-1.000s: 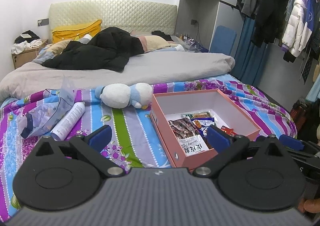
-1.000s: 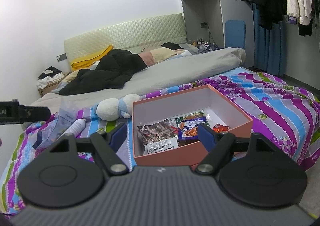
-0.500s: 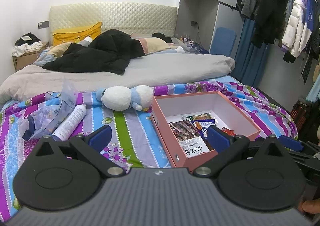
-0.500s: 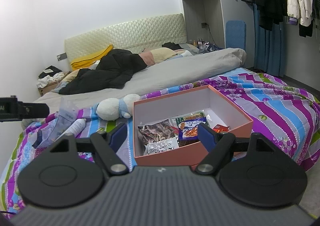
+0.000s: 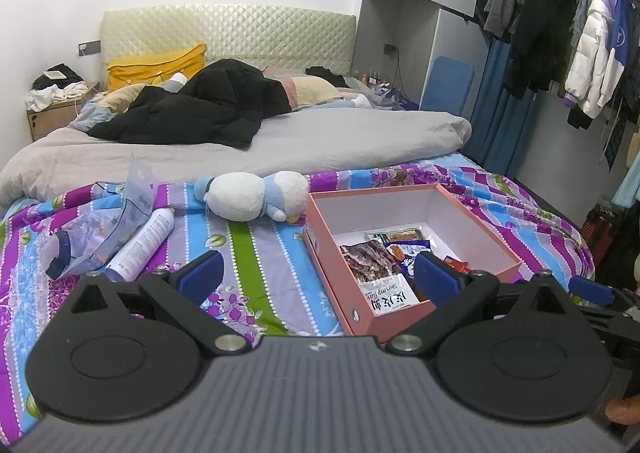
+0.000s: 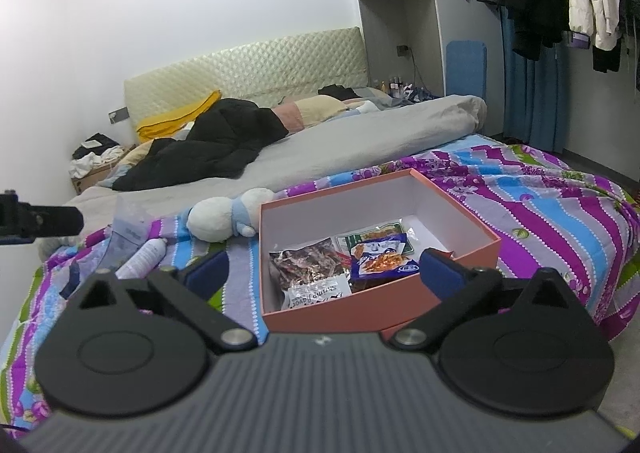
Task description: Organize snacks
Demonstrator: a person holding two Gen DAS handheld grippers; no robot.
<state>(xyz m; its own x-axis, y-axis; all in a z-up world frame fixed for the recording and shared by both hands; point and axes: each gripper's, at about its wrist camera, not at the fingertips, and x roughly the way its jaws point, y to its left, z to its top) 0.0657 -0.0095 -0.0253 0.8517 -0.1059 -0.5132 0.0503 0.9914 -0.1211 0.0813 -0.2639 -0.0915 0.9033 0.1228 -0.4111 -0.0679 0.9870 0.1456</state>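
A pink box [image 5: 480, 229] with a white inside sits on the striped bedspread and shows in the right wrist view too [image 6: 460, 209]. Several snack packets lie in it: a dark dried-snack packet [image 5: 370, 259] [image 6: 308, 263], a white shrimp-flavour packet [image 5: 388, 295] [image 6: 316, 291], a blue packet [image 6: 382, 255] and a green-edged one [image 6: 370, 235]. My left gripper [image 5: 318, 279] is open and empty, just short of the box's left front corner. My right gripper [image 6: 324, 273] is open and empty in front of the box's near wall.
A white and blue plush toy [image 5: 254, 199] lies left of the box. A white spray can [image 5: 142, 243] and a crumpled clear bag [image 5: 92, 233] lie further left. A grey duvet [image 5: 280, 141] and black coat [image 5: 200, 109] lie behind. Clothes hang at the right [image 5: 592, 53].
Both grippers have drawn back slightly and risen a little; the box sits a bit lower in view. Jaws stay open. Nothing on the bed has moved.
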